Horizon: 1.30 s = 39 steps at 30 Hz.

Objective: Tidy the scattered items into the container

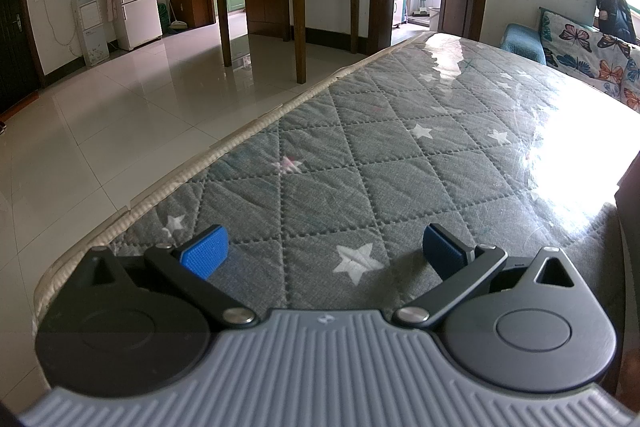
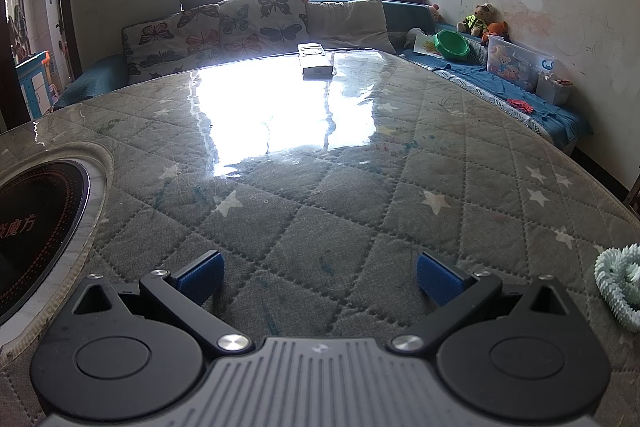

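Left gripper [image 1: 326, 253] spread wide, empty, above quilted table cover [image 1: 360, 155]; right gripper [image 2: 320, 277] also spread, empty; remote [image 2: 315, 60] far off; mint spiky ring [image 2: 618, 287] beside right finger.

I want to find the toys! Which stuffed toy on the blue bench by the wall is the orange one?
The orange stuffed toy sits right beside the clear storage box. The other one, the brown bear in yellow-green clothes, sits further from the box.

Grey quilted tablecloth [image 2: 320, 211] with white stars, butterfly-print cushions [image 2: 224, 27], mint-green spiky coil [image 2: 618, 291], blue-padded tools.
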Tool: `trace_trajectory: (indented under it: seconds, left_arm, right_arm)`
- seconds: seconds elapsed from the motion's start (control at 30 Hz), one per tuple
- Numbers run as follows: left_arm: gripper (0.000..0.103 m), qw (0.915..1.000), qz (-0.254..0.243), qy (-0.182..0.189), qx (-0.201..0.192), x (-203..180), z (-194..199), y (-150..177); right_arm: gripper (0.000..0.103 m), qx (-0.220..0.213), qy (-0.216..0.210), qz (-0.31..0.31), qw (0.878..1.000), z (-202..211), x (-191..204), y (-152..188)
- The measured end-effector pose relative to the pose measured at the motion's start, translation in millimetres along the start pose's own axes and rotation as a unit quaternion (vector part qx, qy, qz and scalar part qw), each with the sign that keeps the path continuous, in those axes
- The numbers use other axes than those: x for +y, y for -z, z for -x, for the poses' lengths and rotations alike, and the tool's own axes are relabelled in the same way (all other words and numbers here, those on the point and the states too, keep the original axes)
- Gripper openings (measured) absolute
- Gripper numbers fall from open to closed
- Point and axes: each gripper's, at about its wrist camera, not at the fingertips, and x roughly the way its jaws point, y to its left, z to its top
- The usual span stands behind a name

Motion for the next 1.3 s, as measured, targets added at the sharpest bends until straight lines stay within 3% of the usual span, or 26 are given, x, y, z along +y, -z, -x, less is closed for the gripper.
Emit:
trace_trajectory:
  seconds: [1.3]
  left_arm:
    - [0.103,1.0,0.0,0.0,0.0,-0.1,0.0,-0.1]
  right_arm:
    - [0.103,0.0,0.0,0.0,1.0,-3.1,-4.3,-4.2]
